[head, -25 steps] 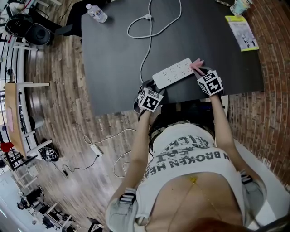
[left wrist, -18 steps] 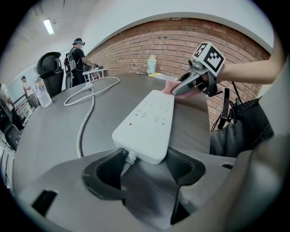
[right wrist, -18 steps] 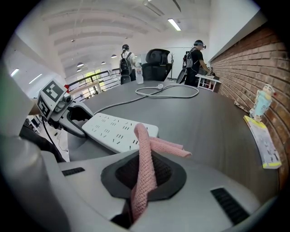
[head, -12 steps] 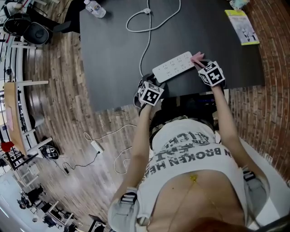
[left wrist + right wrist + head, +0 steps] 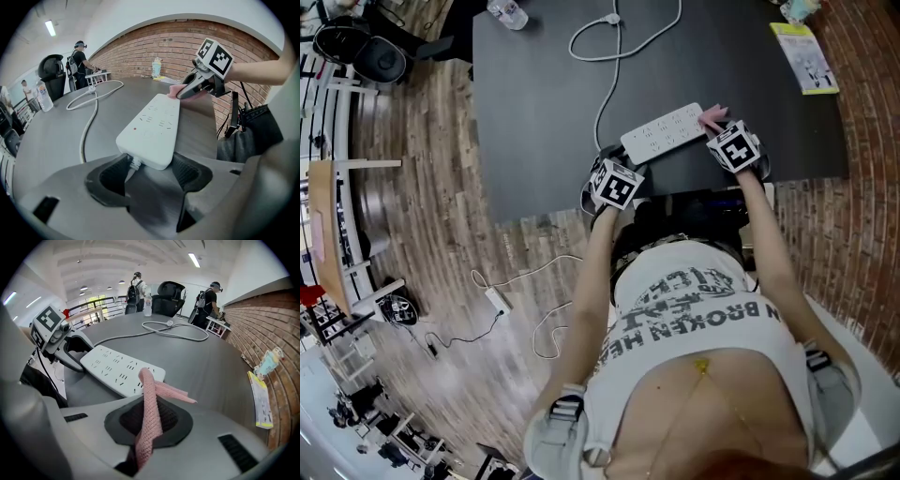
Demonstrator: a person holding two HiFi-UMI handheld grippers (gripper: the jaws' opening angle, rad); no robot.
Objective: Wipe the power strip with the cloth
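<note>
The person stands at the near edge of the black tabletop [image 5: 534,122] with 1 gripper in each hand. The left gripper [image 5: 622,161] sits at that edge; its tongs clamp the cord end of the white power strip [image 5: 152,124], with 1 pad against each long side. The right gripper [image 5: 715,127] sits at the strip's other end. Its tongs are clenched on the pink cloth [image 5: 149,404], which runs up between the pads as a twisted roll. The loose end of the cloth drapes forward and touches the strip's end corner.

The power strip lies flat on the tabletop, sockets up, set diagonally between the 2 grippers. Its white cable [image 5: 605,89] leaves the cord end beside the left tongs, runs away across the tabletop and forms a loop near the far edge. A clear water bottle [image 5: 508,11] stands at the far left corner. A yellow-edged booklet [image 5: 806,58] lies flat at the far right, well apart from the strip, near the brick wall [image 5: 154,49].
</note>
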